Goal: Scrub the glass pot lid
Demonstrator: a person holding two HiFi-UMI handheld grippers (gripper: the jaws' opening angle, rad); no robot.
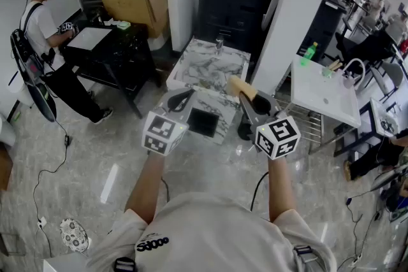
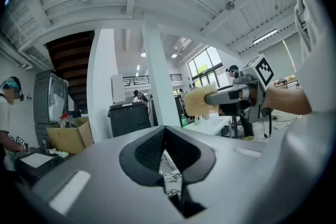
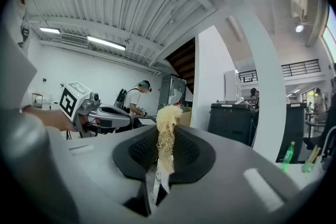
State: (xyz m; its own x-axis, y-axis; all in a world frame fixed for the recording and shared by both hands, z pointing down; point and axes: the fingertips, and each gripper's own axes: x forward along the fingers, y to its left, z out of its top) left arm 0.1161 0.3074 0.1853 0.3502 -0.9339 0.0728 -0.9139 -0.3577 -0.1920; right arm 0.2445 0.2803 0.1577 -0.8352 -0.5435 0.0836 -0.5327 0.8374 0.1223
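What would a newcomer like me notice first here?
Two handheld grippers with black-and-white marker cubes fill the foreground. The right gripper clamps a pale yellow fibrous scrub pad; the left gripper is shut on nothing. Beyond them sits a white marble-patterned table.

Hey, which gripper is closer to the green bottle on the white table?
Right. The right gripper, clamping the sponge, sits below and left of the green bottle. The left gripper is farther to the left, over the marble table.

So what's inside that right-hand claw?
A yellow sponge, pinched in the jaws of the right gripper. Its frayed top sticks out; its lower part is covered by the jaw pads.
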